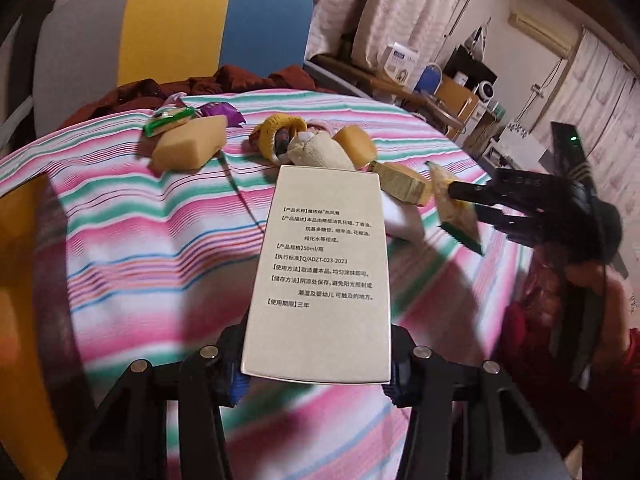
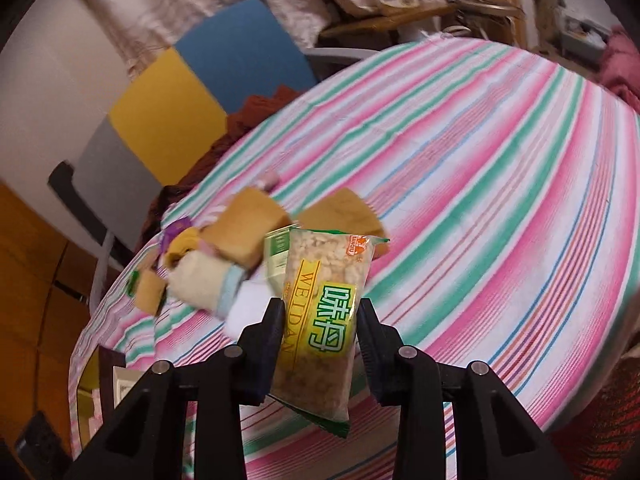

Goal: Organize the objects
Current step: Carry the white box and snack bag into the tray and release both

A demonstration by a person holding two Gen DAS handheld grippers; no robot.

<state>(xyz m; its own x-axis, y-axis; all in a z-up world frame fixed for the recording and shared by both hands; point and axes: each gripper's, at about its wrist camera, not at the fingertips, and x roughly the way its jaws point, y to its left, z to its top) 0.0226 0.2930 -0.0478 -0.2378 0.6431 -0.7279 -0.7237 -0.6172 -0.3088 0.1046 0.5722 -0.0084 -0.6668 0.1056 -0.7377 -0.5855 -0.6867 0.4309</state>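
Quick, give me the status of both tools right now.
Left tool: closed on the printed white box.
Right tool: closed on the yellow snack packet, held above the striped tablecloth.

Pale box, printed face up, was clamped lengthwise above the striped cloth. Snack packet, yellow-green label, was held upright off the cloth. Sponges, socks and a small carton lay clustered at the far side.
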